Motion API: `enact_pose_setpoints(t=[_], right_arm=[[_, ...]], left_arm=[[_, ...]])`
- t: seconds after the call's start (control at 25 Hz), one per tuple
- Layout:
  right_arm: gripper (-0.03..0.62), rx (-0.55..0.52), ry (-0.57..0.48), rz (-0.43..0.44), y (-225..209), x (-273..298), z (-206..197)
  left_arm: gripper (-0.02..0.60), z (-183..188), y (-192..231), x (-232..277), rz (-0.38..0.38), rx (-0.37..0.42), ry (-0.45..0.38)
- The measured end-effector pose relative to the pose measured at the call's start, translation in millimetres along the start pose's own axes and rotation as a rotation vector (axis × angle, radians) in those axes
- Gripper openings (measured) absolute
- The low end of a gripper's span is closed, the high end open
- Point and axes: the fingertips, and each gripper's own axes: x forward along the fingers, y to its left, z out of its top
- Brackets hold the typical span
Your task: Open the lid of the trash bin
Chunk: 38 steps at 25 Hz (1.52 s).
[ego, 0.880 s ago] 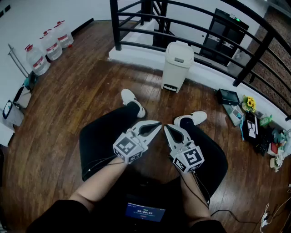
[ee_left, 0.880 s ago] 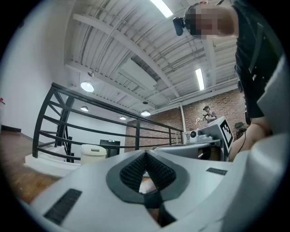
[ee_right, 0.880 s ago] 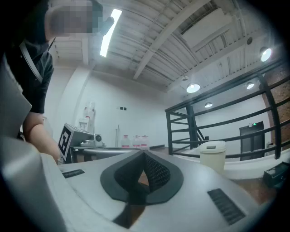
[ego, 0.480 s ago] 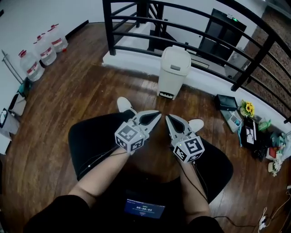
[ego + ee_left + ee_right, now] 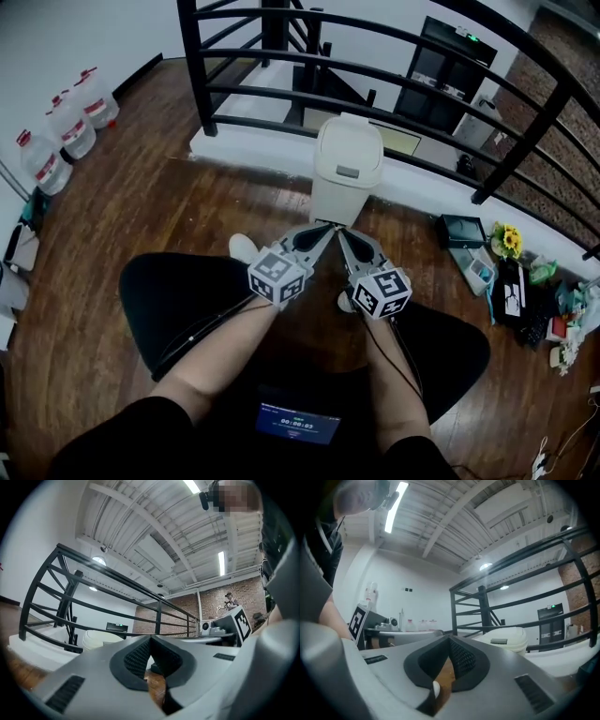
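A cream trash bin (image 5: 344, 173) with its lid (image 5: 349, 147) down stands on the wood floor in front of a black railing. In the head view my left gripper (image 5: 323, 228) and right gripper (image 5: 341, 232) are side by side, tips close together, just short of the bin's base. Both are shut with nothing between the jaws. The bin shows low and left of the shut jaws of the left gripper (image 5: 150, 641) in the left gripper view, as a cream bin (image 5: 100, 640). The same bin (image 5: 510, 635) sits to the right of the right gripper (image 5: 449, 641) in its own view.
The black railing (image 5: 394, 98) curves behind the bin, with a black cabinet (image 5: 452, 70) beyond it. Water jugs (image 5: 64, 127) line the left wall. Boxes, flowers (image 5: 511, 240) and clutter lie on the floor at right. My legs and a white shoe (image 5: 243, 247) are below the grippers.
The person has stepped forward, so the bin is much nearer and lower in the head view. Both grippers moved up toward the bin's base, still shut.
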Motion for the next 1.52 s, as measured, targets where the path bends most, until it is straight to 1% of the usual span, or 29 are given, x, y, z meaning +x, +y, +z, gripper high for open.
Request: enact_pose_setpoints(t=[0.08,0.2,0.32,0.44,0.6,0.68,0.76,0.88,1.0,1.16,1.36,1.52], right_arm=[[0.02,0.036,-0.015,-0.014,-32,26,-4],[0.02,0.046,-0.002,-0.025,-75,64,-16],[0.02,0.07,0.024,-0.028,-113,94,-38],[0.02,0.078,0.067,-0.031,-145,118,-61],[0.019,0.12,0.148,-0.029,-176,141,-98],[0.018,0.13,0.173,-0.029,-188,150,-108],[0.018,0.134,0.192,-0.042,-201,156,-115],[0.018,0.12,0.243,-0.069,-218,160,-134],[0.018,0.132,0.304,-0.073,-227,160,-159],[0.018,0.169,0.394,-0.057,-239,162,-202],[0.018,0.234,0.401,-0.103,-261,167,-232],[0.018,0.254,0.423,-0.092,-260,177,-250]], left_arm=[[0.034,-6,25,26,-0.01,0.017,-0.009],[0.034,-25,65,62,-0.01,0.021,0.02],[0.034,-49,105,88,0.015,-0.006,0.06],[0.034,-70,137,112,0.015,-0.038,0.094],[0.035,-118,165,134,0.001,-0.093,0.2],[0.035,-134,179,145,0.009,-0.12,0.232],[0.035,-147,188,158,0.0,-0.117,0.269],[0.037,-176,193,170,-0.023,-0.08,0.368],[0.035,-200,201,176,-0.008,-0.102,0.428],[0.035,-228,212,185,0.016,-0.119,0.466],[0.035,-263,231,186,0.071,-0.153,0.525],[0.035,-282,231,187,0.08,-0.167,0.549]])
